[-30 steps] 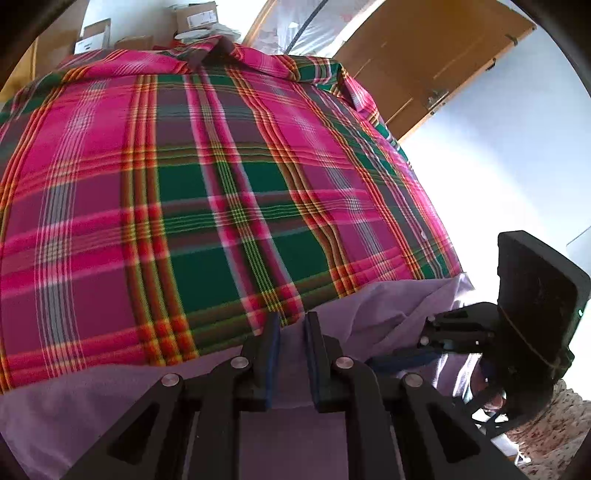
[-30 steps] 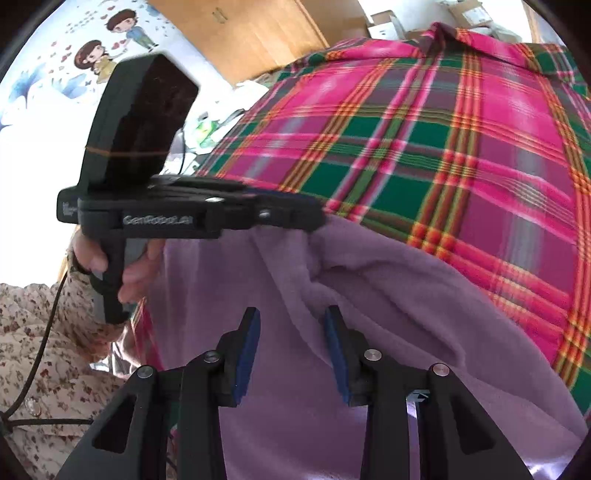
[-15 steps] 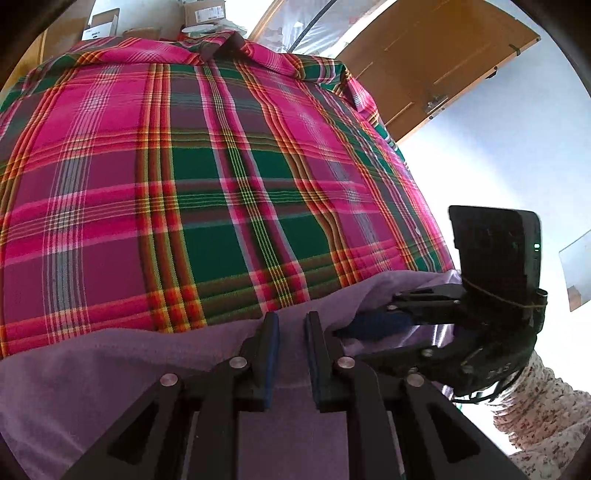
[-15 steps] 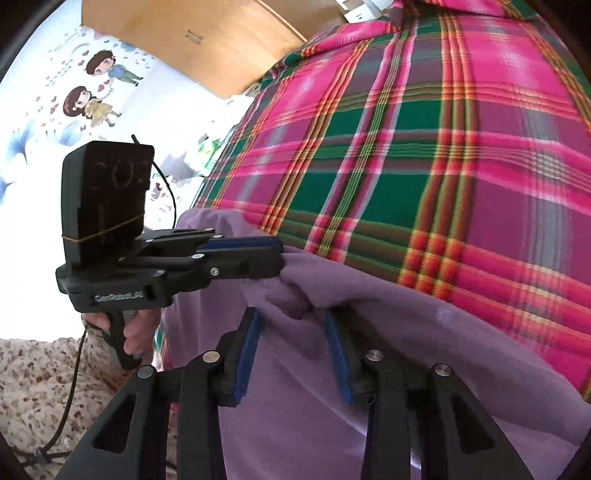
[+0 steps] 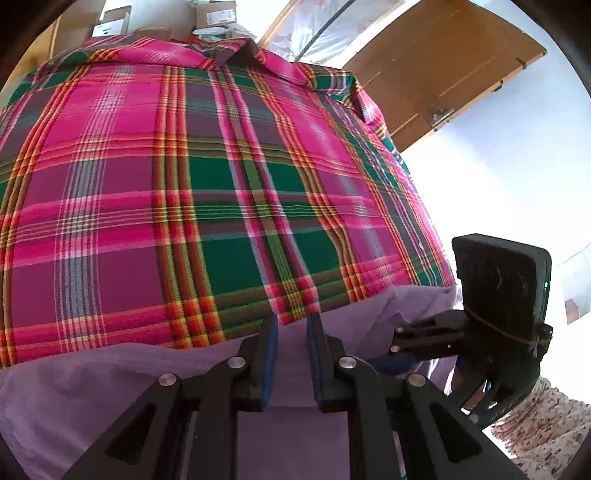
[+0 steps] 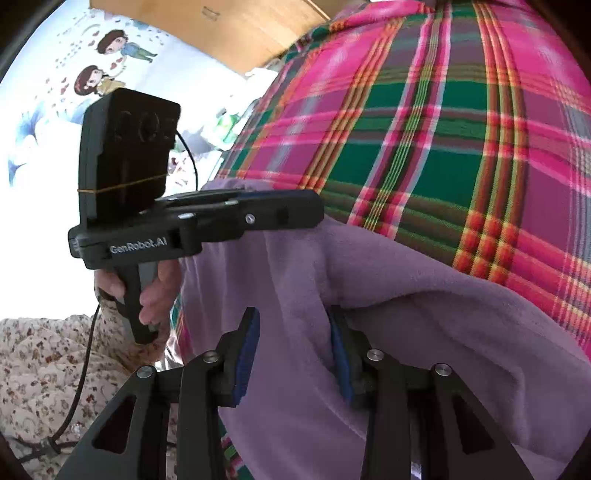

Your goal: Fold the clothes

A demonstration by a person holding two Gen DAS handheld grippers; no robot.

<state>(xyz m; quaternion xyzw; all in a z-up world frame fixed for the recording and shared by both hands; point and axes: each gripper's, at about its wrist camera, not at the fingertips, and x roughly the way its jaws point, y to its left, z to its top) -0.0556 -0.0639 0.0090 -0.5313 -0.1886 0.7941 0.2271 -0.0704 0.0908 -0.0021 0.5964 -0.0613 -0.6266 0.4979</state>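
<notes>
Right now the task's thing is a lilac fleece garment (image 5: 303, 435), soft and matte, bunched into rounded folds along its upper edge and lying on a large plaid cloth (image 5: 207, 192) of magenta, green and orange checks that fills most of both views. In the left wrist view the left gripper (image 5: 290, 354) reaches toward 12 o'clock with its blue-padded fingers (image 5: 269, 354) only narrowly apart, a strip of the lilac fabric lying in the gap; whether the pads actually pinch it cannot be told. At 3 o'clock in that view the right gripper (image 5: 402, 360) comes in from the side, its tip against the fleece edge. In the right wrist view the right gripper (image 6: 291, 347) stands with its jaws spread, a thick fold of the lilac garment (image 6: 369, 295) running between them and covering part of the far pad, not visibly squeezed. At 9 o'clock there, the left gripper (image 6: 295, 214) lies across the fleece edge, held by a hand (image 6: 155, 291) on its handle, with a black cable (image 6: 85, 369) trailing down. A floral quilt (image 6: 40, 365) lies at 8 o'clock. The room is bright: a white wall with cartoon children stickers (image 6: 107, 62), a wooden door (image 5: 439, 62) at 1 o'clock in the left view, and cardboard boxes (image 5: 216, 14) beyond the plaid at 12 o'clock, their contents not visible.
</notes>
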